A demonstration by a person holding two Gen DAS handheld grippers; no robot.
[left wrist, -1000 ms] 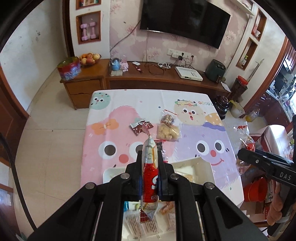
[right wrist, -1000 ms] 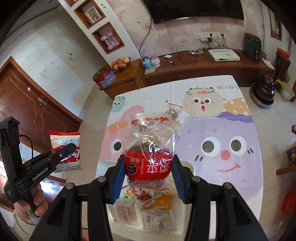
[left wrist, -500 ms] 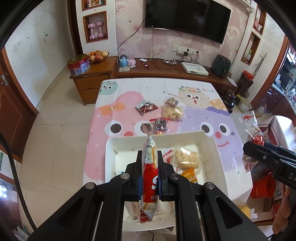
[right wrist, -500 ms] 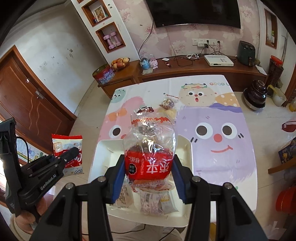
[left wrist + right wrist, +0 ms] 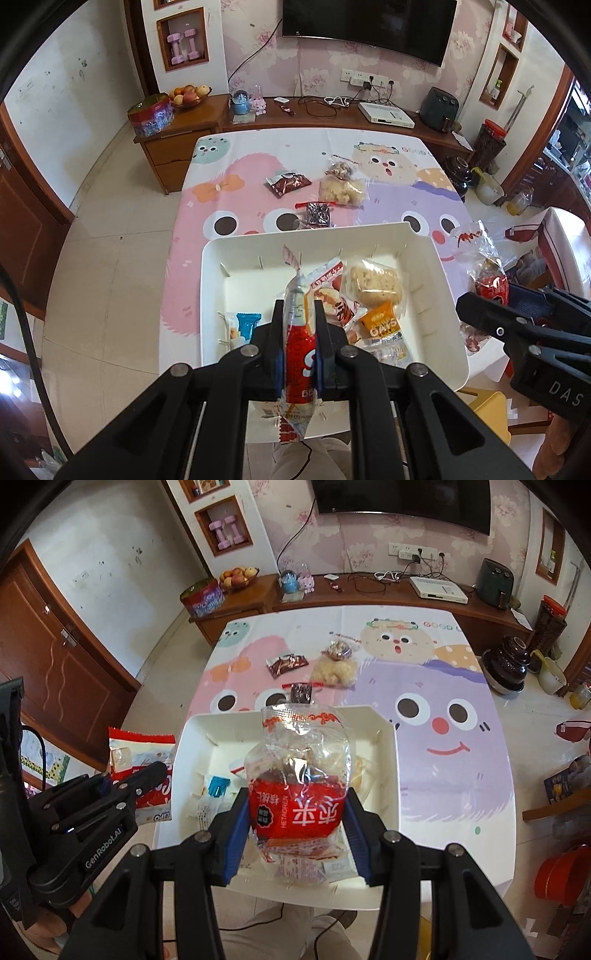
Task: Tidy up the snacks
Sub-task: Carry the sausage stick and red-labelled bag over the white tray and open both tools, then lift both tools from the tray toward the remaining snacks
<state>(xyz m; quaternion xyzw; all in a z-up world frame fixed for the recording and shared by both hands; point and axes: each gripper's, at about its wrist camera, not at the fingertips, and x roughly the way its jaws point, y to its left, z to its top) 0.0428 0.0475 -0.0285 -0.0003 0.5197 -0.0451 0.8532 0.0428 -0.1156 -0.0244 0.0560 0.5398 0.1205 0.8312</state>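
Note:
My left gripper (image 5: 299, 328) is shut on a red and white snack packet (image 5: 300, 332), held edge-on above the near part of a white tray (image 5: 214, 258). My right gripper (image 5: 297, 812) is shut on a clear bag with a red label (image 5: 300, 775), held above the same tray (image 5: 388, 760). The tray holds several wrapped snacks, among them a rice cake pack (image 5: 375, 282) and an orange oats bar (image 5: 380, 323). Beyond the tray lie a dark red packet (image 5: 288, 183), a pale puffed-snack bag (image 5: 341, 190) and a small dark packet (image 5: 317, 213).
The table has a cartoon cloth (image 5: 229, 177) and its near edge lies under the tray. A wooden TV cabinet (image 5: 332, 122) runs behind it. Tiled floor (image 5: 110, 240) lies to the left. Pots (image 5: 506, 664) and a red bucket (image 5: 557, 871) stand at the right.
Both grippers have pulled back and risen from the table with their packets still gripped. The tray now shows whole in both views.

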